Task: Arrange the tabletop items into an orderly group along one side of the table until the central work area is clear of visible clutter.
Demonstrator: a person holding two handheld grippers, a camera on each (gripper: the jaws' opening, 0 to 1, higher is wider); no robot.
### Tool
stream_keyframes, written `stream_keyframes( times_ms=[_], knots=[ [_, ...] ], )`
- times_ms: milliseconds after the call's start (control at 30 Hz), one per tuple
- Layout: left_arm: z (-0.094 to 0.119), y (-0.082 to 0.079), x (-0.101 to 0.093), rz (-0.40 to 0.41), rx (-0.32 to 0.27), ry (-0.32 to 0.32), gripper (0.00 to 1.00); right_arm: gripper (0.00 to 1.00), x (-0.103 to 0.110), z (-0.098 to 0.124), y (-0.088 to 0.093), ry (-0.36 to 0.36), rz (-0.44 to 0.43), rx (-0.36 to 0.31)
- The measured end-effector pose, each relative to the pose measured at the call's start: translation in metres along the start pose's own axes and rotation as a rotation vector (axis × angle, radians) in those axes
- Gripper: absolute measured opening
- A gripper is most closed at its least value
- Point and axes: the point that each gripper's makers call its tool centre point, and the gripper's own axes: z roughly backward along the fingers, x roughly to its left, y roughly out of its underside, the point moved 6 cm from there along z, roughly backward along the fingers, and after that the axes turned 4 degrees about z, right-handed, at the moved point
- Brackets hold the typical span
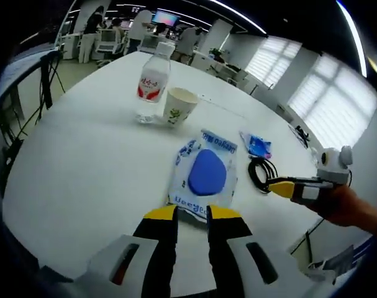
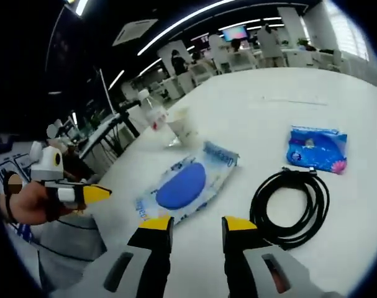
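A white wipes pack with a blue oval lid (image 1: pixel 204 174) (image 2: pixel 185 183) lies flat on the white table (image 1: pixel 89 161). My left gripper (image 1: pixel 192 214) is open just short of the pack's near edge, and it comes into the right gripper view from the left (image 2: pixel 89 194). A coiled black cable (image 1: pixel 259 171) (image 2: pixel 290 208) lies beside the pack, with a small blue packet (image 1: pixel 256 146) (image 2: pixel 317 148) beyond it. A clear bottle with a red label (image 1: pixel 153 81) (image 2: pixel 152 112) and a paper cup (image 1: pixel 179 105) (image 2: pixel 185 127) stand together farther off. My right gripper (image 2: pixel 197 225) is open and empty, between pack and cable; its tip (image 1: pixel 281 187) is close to the cable.
The table's rounded edge (image 1: pixel 27 186) runs to my left, with a black stand (image 1: pixel 48 74) beyond it. Office desks, screens and people (image 1: pixel 138 28) fill the room behind. Windows with blinds (image 1: pixel 312 87) line the right side. A hand (image 1: pixel 346 208) holds the right gripper.
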Motion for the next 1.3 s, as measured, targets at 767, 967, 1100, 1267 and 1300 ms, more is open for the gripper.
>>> stream_keyframes(
  times_ms=[767, 967, 1100, 1267, 1300],
  knots=[
    [0.001, 0.03, 0.0, 0.123, 0.051, 0.014, 0.17, 0.29, 0.012, 0.024, 0.042, 0.058, -0.092, -0.006],
    [-0.005, 0.029, -0.004, 0.114, 0.057, 0.003, 0.18, 0.3, 0.013, 0.025, 0.04, 0.055, -0.094, -0.01],
    [-0.017, 0.027, -0.001, 0.173, 0.046, 0.008, 0.18, 0.3, 0.012, 0.028, 0.04, 0.057, -0.098, -0.015],
    [-0.034, 0.029, 0.001, 0.245, 0.054, 0.004, 0.19, 0.3, 0.011, 0.032, 0.043, 0.066, -0.107, -0.018],
    [-0.036, 0.03, 0.002, 0.248, 0.054, 0.002, 0.19, 0.3, 0.012, 0.036, 0.043, 0.07, -0.109, -0.022]
  ],
)
